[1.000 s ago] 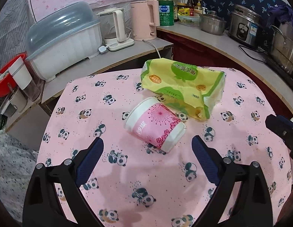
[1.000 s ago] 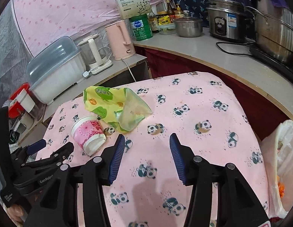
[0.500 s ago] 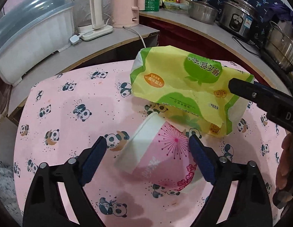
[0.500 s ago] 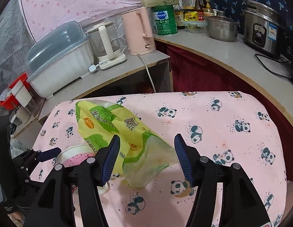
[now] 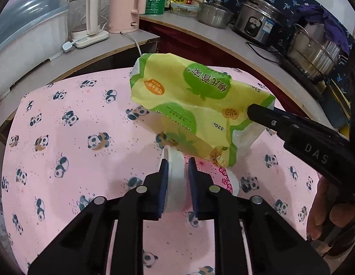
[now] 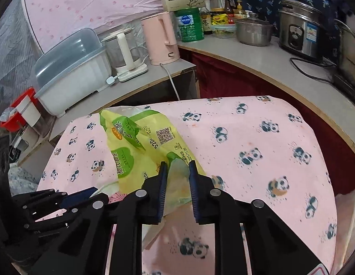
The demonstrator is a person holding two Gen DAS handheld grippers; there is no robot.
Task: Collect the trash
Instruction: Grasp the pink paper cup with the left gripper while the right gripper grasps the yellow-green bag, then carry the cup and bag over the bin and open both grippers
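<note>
The left gripper (image 5: 176, 178) has just closed tight on the paper cup (image 5: 176, 183), and the right gripper (image 6: 176, 183) has just closed on the yellow bag (image 6: 140, 151) over the panda cloth (image 6: 257, 137).

Colours on my table

I saw a pink cloth (image 5: 62, 142) printed with dark pandas, a yellow wrapper (image 5: 195, 105) with green patches and orange badges, a white cup (image 5: 177, 183) with a pink starburst side, black grippers with blue pads (image 6: 162, 183), and a pale pink kettle (image 6: 161, 41) at the far counter.
</note>
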